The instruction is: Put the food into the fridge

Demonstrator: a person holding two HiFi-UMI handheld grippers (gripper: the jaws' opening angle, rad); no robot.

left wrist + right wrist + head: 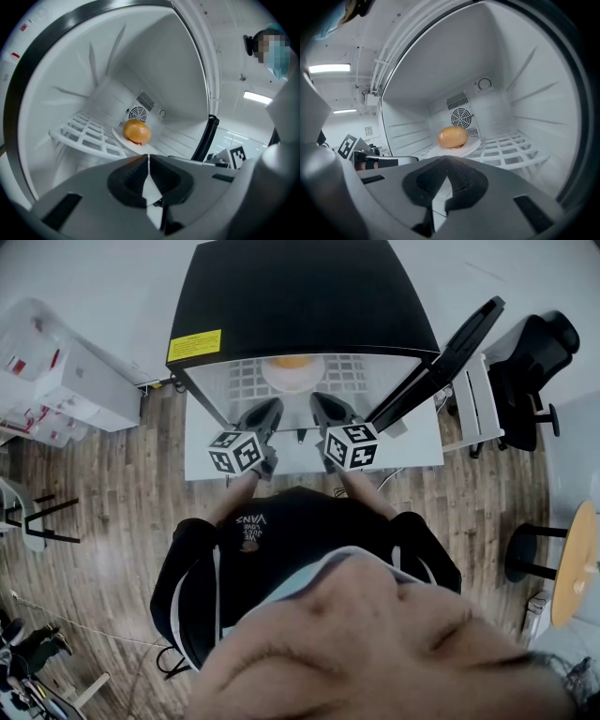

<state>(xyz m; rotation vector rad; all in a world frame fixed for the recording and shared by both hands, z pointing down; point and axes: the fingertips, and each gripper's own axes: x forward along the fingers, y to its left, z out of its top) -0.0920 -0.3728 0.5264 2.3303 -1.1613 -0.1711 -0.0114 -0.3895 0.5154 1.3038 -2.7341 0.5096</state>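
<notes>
A small black fridge (300, 296) stands with its door (441, 357) swung out to the right. Inside, an orange bun (290, 361) lies on a white plate (292, 376) on the white wire shelf (246, 381). From the left gripper view the bun (136, 131) and plate (140, 146) sit deep inside; the right gripper view shows the bun (452, 137) on the plate (461, 149) too. Both grippers hover at the fridge mouth, short of the plate. My left gripper (265, 418) is shut with nothing in it, jaws (148, 161) together. My right gripper (327, 412) is shut and empty as well (446, 164).
The fridge rests on a white table (417, 442) over a wood floor. A black office chair (525, 371) stands at the right, white boxes (80, 381) at the left, a round wooden stool (574, 563) at the far right. A fan grille (461, 117) marks the fridge's back wall.
</notes>
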